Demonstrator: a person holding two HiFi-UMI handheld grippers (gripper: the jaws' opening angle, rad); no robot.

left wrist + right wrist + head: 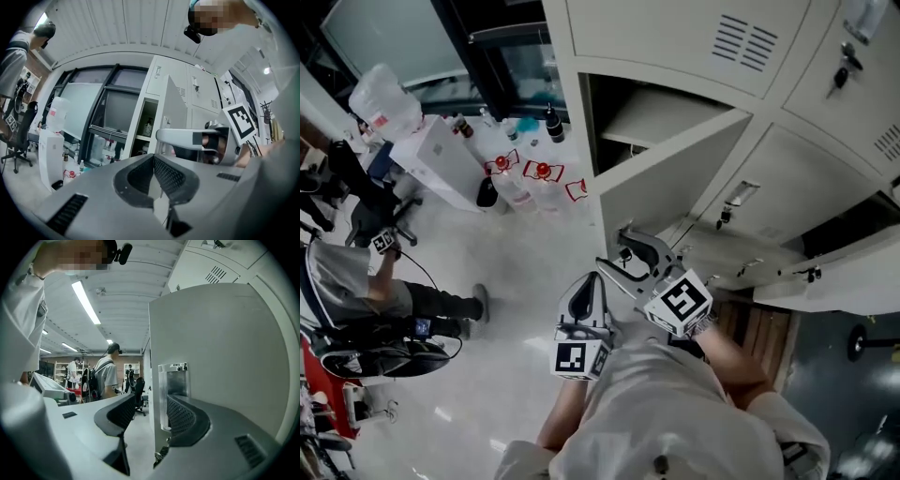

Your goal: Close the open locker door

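Two grippers: left gripper (153, 157) fingers (171, 176) pressed together, empty; right gripper (145, 405) fingers (183, 416) spread at one open locker door (225, 357)'s edge.

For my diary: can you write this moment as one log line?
locker door: open | right tool: open, at door's edge, not gripping | left tool: shut, empty

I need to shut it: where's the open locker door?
Head view, upper centre: the open locker door swings out from the lockers, its handle edge just ahead of the right gripper's open jaws.
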